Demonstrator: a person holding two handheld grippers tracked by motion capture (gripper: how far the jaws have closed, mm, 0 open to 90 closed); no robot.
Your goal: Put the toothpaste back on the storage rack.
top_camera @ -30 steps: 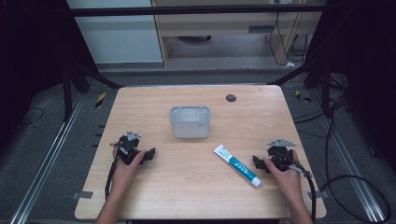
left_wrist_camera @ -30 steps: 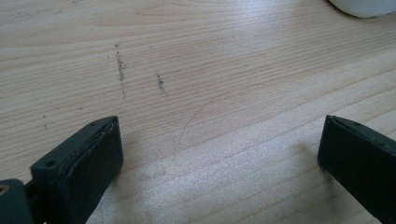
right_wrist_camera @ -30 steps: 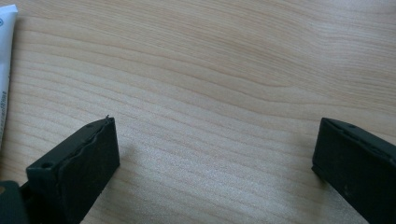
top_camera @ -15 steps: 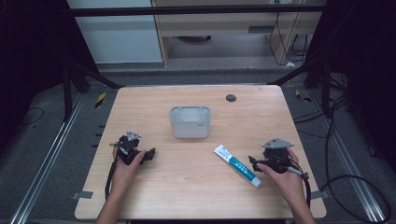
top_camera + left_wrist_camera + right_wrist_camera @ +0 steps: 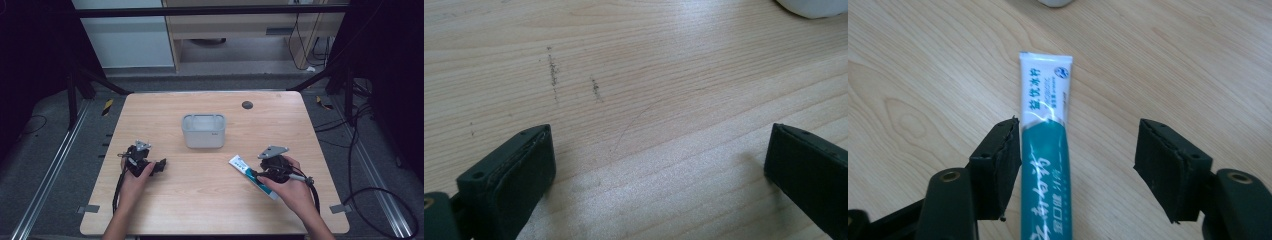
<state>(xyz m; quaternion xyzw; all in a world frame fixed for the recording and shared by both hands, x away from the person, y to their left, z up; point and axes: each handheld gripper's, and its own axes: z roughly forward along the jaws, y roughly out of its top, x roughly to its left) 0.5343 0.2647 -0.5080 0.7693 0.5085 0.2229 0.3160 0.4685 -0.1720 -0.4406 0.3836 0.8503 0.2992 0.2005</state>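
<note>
We are holding the right claw (image 5: 256, 174) low over the surface (image 5: 200, 210), the right hand (image 5: 292, 190) wrapped around its body with the forearm coming in from the near edge and the jaws pointing across the wood toward our left. Its jaws have just been closing and are standing partly apart, with the toothpaste tube (image 5: 1045, 150) lying between them. In the right gripper view the tube is lying just against the left jaw's pad, while a clear gap of bare wood is separating it from the right jaw, so the claw is not clamping it yet. The tube's flat white end is pointing away from the claw, toward the grey container (image 5: 203, 130) farther off.

We are resting the left hand (image 5: 136, 175) on the surface, well apart from the tube, with the left claw (image 5: 654, 165) released, its jaws standing wide over bare wood.
</note>
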